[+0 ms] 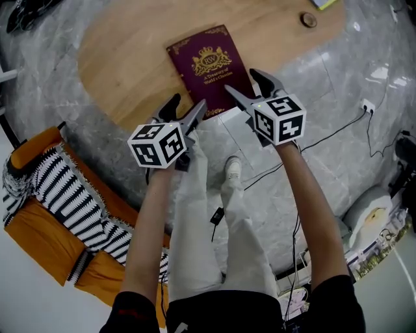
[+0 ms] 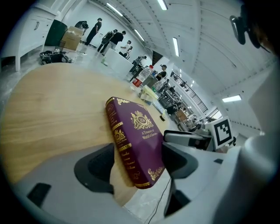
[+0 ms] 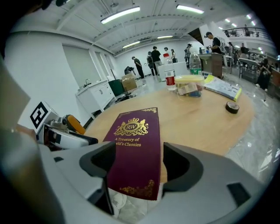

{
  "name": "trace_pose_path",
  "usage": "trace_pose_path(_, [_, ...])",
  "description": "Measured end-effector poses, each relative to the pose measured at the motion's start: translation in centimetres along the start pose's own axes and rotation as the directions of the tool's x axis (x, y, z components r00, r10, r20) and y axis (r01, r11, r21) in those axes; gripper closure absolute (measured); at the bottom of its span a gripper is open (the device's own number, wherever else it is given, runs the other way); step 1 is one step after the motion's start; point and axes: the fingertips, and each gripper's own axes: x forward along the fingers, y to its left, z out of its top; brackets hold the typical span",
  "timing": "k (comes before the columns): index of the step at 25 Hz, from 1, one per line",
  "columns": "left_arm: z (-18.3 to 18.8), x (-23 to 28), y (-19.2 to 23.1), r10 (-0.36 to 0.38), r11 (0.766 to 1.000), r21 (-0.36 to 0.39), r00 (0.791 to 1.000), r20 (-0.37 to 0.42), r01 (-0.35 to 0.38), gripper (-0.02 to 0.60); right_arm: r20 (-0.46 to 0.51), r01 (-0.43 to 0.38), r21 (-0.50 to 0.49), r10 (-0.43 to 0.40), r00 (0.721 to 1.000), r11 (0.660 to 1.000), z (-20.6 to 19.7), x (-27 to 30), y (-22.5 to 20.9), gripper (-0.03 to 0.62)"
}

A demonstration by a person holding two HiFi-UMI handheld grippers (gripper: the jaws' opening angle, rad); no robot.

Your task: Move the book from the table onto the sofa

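Note:
A maroon book [image 1: 209, 68] with a gold crest lies flat on the round wooden table [image 1: 130, 58], its near end at the table's edge. My left gripper [image 1: 185, 109] is open at the book's near left corner. My right gripper [image 1: 242, 81] is open at the near right corner. In the left gripper view the book's spine and near end [image 2: 140, 135] show between the spread jaws of the left gripper [image 2: 138, 164], untouched by the pads. In the right gripper view the cover [image 3: 133, 148] lies between the parted jaws of the right gripper [image 3: 139, 168]. The orange sofa [image 1: 39, 227] stands at lower left.
A black-and-white striped blanket [image 1: 71, 201] is draped over the sofa. A tape roll [image 1: 309, 19] sits on the far side of the table, and bottles with a box [image 3: 190, 85] stand at its far end. Cables [image 1: 338, 130] run over the marble floor. People stand in the background.

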Motion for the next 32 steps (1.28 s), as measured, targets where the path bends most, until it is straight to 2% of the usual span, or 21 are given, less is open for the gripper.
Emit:
trace_pose_path(8, [-0.4, 1.7, -0.1, -0.017, 1.000, 0.004, 0.999, -0.027, 0.017, 0.232, -0.029, -0.003, 0.078, 0.005, 1.000, 0.997, -1.4, 1.5, -1.3, 0.233])
trace_pose_path(13, [-0.7, 2.3, 0.2, 0.009, 0.999, 0.041, 0.999, -0.037, -0.008, 0.232, -0.033, -0.009, 0.076, 0.012, 0.999, 0.997, -1.7, 2.1, -1.3, 0.233])
trace_pose_path(15, [-0.8, 2.5, 0.4, 0.014, 0.999, 0.032, 0.999, -0.042, -0.013, 0.232, -0.035, -0.017, 0.081, 0.020, 0.999, 0.997, -1.8, 2.2, -1.2, 0.233])
trace_pose_path(23, [-0.9, 3.3, 1.2, -0.007, 0.999, -0.033, 0.999, -0.053, 0.005, 0.232, -0.031, -0.077, 0.129, 0.082, 0.996, 0.989, -1.9, 2.6, -1.2, 0.235])
trace_pose_path(32, [-0.8, 3.9, 1.1, 0.016, 0.999, -0.031, 0.999, -0.050, -0.017, 0.233, -0.025, -0.166, 0.184, 0.173, 0.985, 0.969, -2.1, 3.1, -1.0, 0.235])
